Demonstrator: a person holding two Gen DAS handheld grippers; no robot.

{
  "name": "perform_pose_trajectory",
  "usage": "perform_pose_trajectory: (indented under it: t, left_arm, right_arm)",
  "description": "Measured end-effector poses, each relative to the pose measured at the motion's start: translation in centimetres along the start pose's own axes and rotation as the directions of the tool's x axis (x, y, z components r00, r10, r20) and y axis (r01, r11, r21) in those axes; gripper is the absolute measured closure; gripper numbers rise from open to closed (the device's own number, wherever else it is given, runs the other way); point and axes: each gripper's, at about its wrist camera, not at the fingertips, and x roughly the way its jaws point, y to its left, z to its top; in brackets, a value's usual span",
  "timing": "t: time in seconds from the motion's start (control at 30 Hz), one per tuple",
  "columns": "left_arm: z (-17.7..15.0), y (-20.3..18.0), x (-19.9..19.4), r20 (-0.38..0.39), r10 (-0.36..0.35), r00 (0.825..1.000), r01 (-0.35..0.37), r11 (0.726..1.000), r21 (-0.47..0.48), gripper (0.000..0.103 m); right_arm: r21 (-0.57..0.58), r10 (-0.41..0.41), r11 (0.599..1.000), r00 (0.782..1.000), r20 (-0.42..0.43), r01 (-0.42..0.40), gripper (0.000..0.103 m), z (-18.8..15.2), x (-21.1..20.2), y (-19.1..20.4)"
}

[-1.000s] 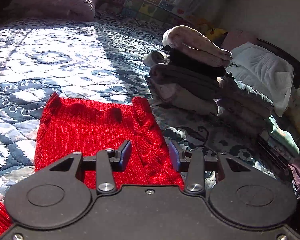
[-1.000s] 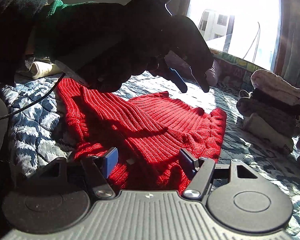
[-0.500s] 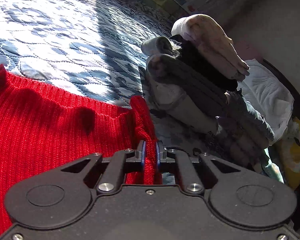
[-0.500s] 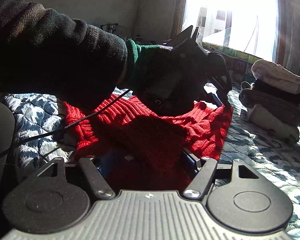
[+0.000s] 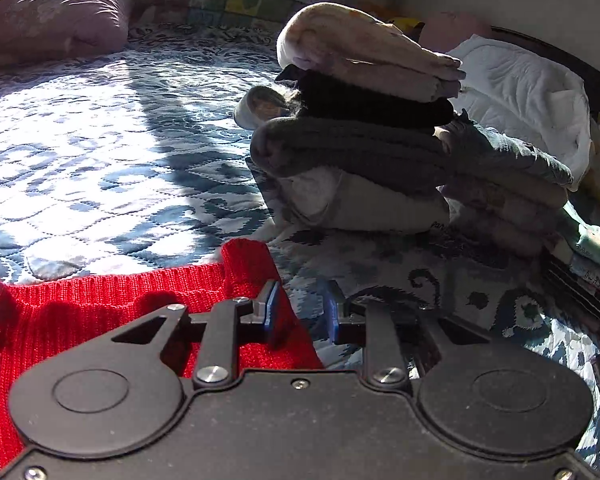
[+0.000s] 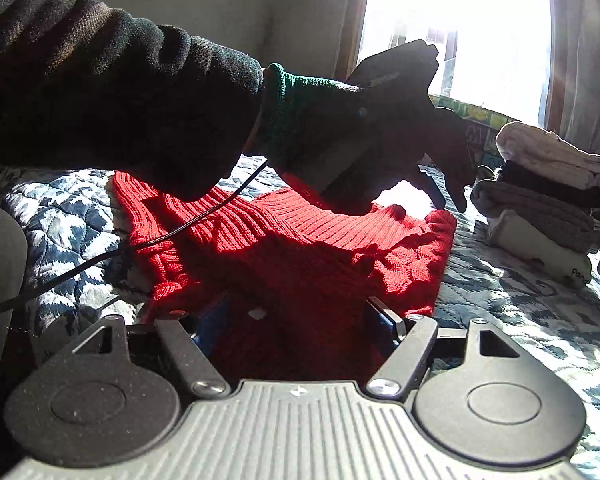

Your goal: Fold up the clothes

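Hovering w/ jaws parted, left gripper [image 5: 300, 314] & right gripper [image 6: 296, 322] risked rumpling red sweater [image 6: 300, 248] by snagging knit.

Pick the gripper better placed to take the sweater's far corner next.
Left. The left gripper is open right beside the red sweater's far corner; the right gripper, also open, sits at the near hem.
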Motion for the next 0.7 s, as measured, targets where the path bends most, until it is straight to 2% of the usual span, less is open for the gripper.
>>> perform_pose_trajectory:
  t: [0.07,0.1,0.13,0.2,0.3,0.37,0.47,0.53,0.6,0.67,0.7]
  left_arm:
    - [-0.1,-0.1,2.0,-0.025,0.071,0.997,-0.069,0.996,0.050,0.081]
    - [-0.1,0.2,2.8,-0.050,0.135,0.990,-0.133,0.990,0.053,0.085]
    - [-0.4,1.4,3.7,-0.093,0.196,0.976,-0.198,0.980,-0.008,0.084]
    - [-0.6,2.5,3.3,-0.088,0.162,0.983,-0.171,0.979,-0.109,0.084]
    - [0.0,2.3,2.2,-0.063,0.131,0.989,-0.138,0.983,-0.119,0.084]
    - [0.4,2.2,1.4,-0.019,0.121,0.993,-0.122,0.987,-0.107,0.085]
    - [0.7,2.5,1.3,-0.016,0.176,0.984,-0.176,0.978,-0.114,0.085]
    - [0.5,3.6,1.0,-0.019,0.167,0.986,-0.167,0.966,-0.199,0.079]
    - [0.2,3.7,1.1,-0.020,0.168,0.986,-0.168,0.965,-0.202,0.077]
    - [0.1,3.0,1.1,0.000,0.189,0.982,-0.186,0.970,-0.155,0.078]
    - [0.1,2.5,0.9,0.026,0.166,0.986,-0.161,0.978,-0.132,0.078]
  right_arm:
    - [0.000,0.010,1.000,1.000,-0.008,-0.010,0.030,0.0,0.1,0.1]
    - [0.003,0.016,1.000,1.000,-0.015,-0.016,0.030,0.0,0.2,0.1]
    - [0.005,0.018,1.000,1.000,-0.020,-0.017,0.030,0.0,0.3,0.1]
    - [0.008,0.021,1.000,0.999,-0.030,-0.021,0.030,-0.1,0.5,0.1]
    - [0.008,0.022,1.000,0.999,-0.028,-0.021,0.030,-0.1,0.5,0.3]
    - [0.006,0.020,1.000,1.000,-0.019,-0.019,0.030,-0.1,0.3,0.4]
    - [0.010,0.023,1.000,1.000,-0.016,-0.023,0.030,-0.2,0.2,0.3]
    - [0.013,0.024,1.000,1.000,-0.018,-0.023,0.030,-0.2,0.2,0.3]
    - [0.010,0.022,1.000,1.000,-0.020,-0.022,0.029,-0.2,0.3,0.4]
    - [0.006,0.019,1.000,1.000,-0.020,-0.019,0.029,-0.2,0.3,0.5]
    - [0.007,0.020,1.000,1.000,-0.020,-0.020,0.029,-0.2,0.3,0.4]
